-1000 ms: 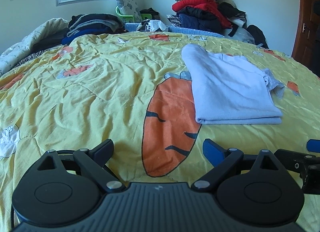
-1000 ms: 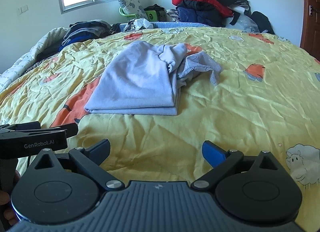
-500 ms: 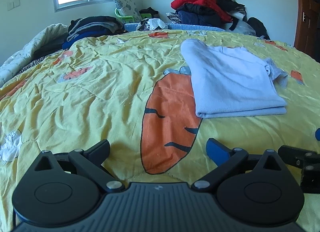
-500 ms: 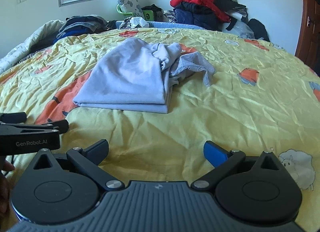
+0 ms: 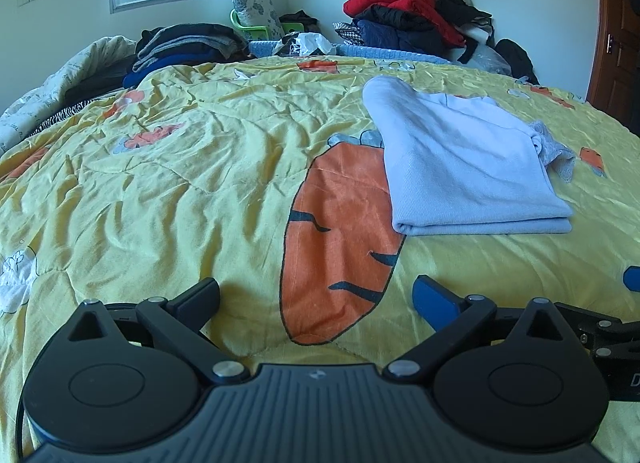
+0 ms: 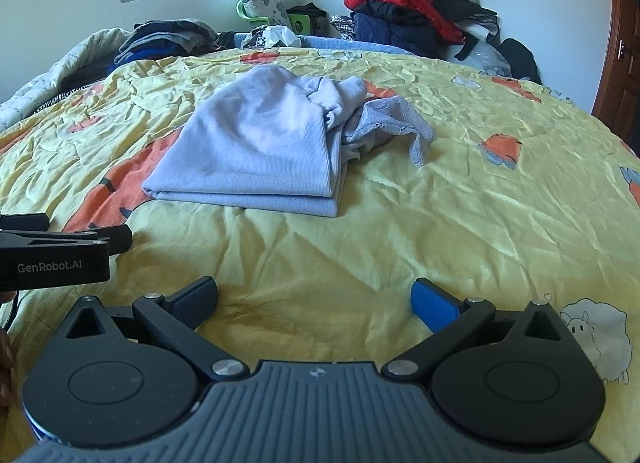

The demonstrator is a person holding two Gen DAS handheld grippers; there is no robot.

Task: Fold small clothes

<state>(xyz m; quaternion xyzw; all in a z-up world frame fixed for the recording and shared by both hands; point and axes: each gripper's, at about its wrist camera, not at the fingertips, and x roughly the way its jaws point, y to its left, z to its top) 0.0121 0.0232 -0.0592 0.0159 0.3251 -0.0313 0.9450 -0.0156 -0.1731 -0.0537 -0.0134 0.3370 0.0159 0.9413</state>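
A light blue garment [image 5: 464, 167] [image 6: 256, 147] lies folded on the yellow carrot-print bedspread [image 5: 180, 183] [image 6: 460, 223], with a bunched lacy end [image 6: 392, 123] sticking out on its right side. My left gripper [image 5: 316, 295] hovers open near the front of the bed, well short of the garment and to its left, with nothing between its fingers. My right gripper [image 6: 314, 297] is likewise open and empty, in front of the garment's folded edge. The left gripper's body [image 6: 52, 255] shows at the left edge of the right wrist view.
Stacked dark clothes [image 5: 188, 43] sit at the far left of the bed. A tall heap of red and dark jackets [image 5: 408, 15] rises at the far right by the wall. A wooden door [image 5: 616, 35] stands on the right.
Both views shifted only slightly; the garment lies as it did. The left gripper's fingers spread a touch wider.
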